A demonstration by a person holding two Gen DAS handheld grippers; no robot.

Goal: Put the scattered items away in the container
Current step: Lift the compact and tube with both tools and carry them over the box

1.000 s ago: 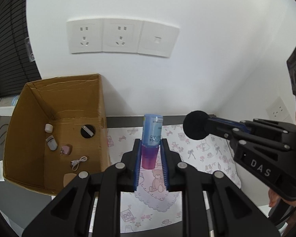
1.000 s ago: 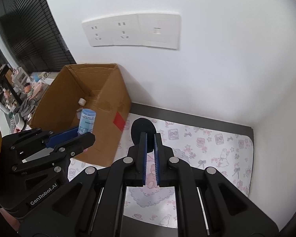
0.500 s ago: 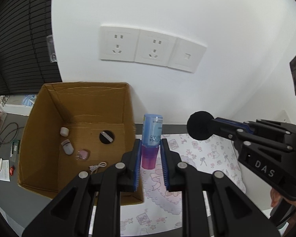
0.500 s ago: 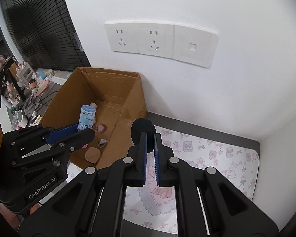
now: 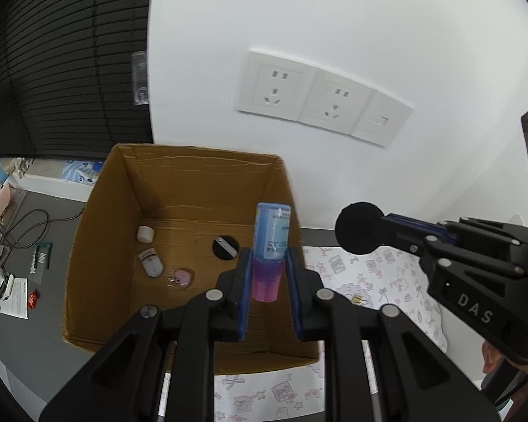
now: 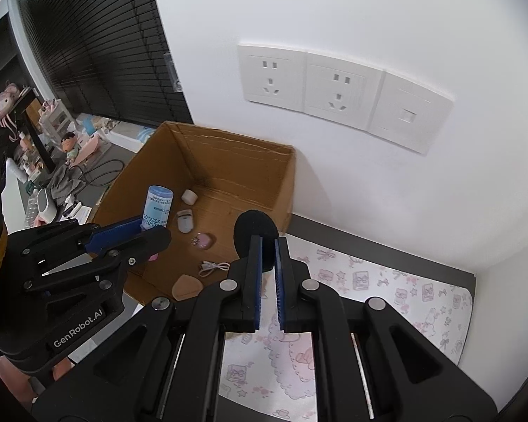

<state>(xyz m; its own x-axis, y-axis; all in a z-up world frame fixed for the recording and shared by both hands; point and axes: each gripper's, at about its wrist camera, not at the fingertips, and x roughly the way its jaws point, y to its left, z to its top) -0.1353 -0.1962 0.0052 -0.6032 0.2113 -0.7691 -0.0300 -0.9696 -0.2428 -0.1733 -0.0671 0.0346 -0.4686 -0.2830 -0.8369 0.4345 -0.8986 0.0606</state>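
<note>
White wall with a row of sockets (image 5: 320, 105) backs our workspace, and below it lies the patterned pink-and-white mat (image 6: 404, 292).

Ahead of our left fingers gapes the open brown cardboard box (image 5: 123, 232), already holding a few small items. Our left gripper (image 5: 268, 274) clenches the blue-and-pink plastic bottle (image 5: 271, 242) by its pink end, poised over the box's near right corner. If we let go here, we judge it could strike the rim and tumble onto the mat.

Our right gripper (image 6: 268, 246) is clamped on the black round foam puff (image 6: 255, 228), which sits just past the fingertips, over the box's right wall. Soft and light, it may cling to a pad or drift outside on release.

Near our left fingers' right side, a small gold clip (image 5: 358, 300) lies on the mat, easy to overlook.
</note>
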